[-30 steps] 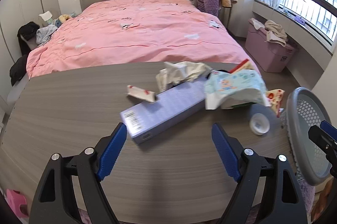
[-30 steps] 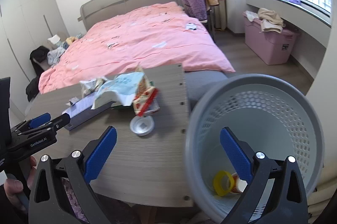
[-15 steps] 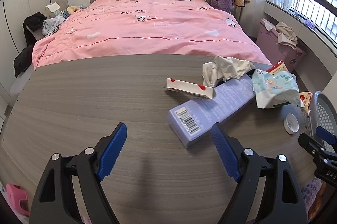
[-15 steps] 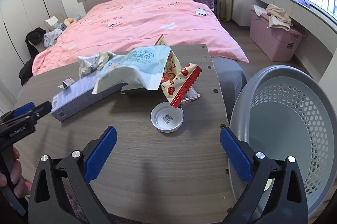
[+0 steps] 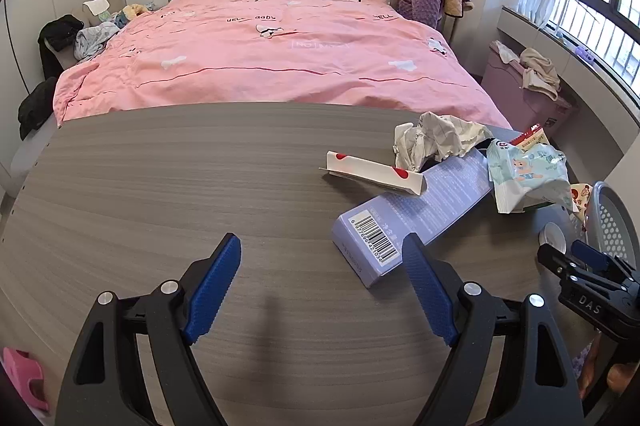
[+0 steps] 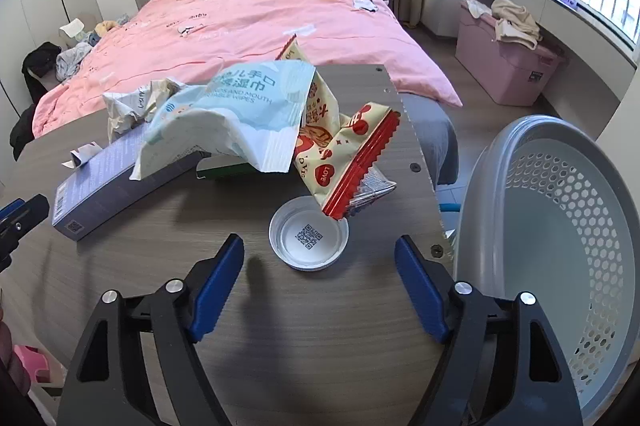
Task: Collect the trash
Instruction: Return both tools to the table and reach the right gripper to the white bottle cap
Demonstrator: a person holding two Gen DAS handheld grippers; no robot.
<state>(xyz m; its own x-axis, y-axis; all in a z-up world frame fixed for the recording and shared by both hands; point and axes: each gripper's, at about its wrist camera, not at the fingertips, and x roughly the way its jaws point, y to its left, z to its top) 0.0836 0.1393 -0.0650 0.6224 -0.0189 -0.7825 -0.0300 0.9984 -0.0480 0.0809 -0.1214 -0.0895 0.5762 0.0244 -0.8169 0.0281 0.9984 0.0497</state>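
Over the last second both views have swung away from the basket and back across the desk [image 5: 160, 185]: the left gripper [image 5: 322, 290] has drifted toward the bare left half, while the right gripper [image 6: 320, 286] has closed in on the trash heap, so a fresh pick seems about to start. Going left to right, the left gripper hovers with its jaws spread wide and empty, the purple barcode box [image 5: 416, 218] just ahead of its right finger. A white strip with red hearts [image 5: 376, 177] lies across that box, crumpled paper [image 5: 436, 139] sits behind it near the far edge, and a pale blue wet-wipes pack [image 6: 236, 117] drapes over a red-and-cream snack bag [image 6: 352, 153] toward the right edge. The white bottle cap [image 6: 308, 240] lies upturned directly between the right gripper's parted, empty fingers, probably the next target. The grey perforated basket [image 6: 560, 226] stands just past the desk's right edge. Beyond the wood-grain desk are a pink bed [image 5: 272, 45], a pink storage bin [image 6: 508, 65] and a barred window [image 5: 592, 5].
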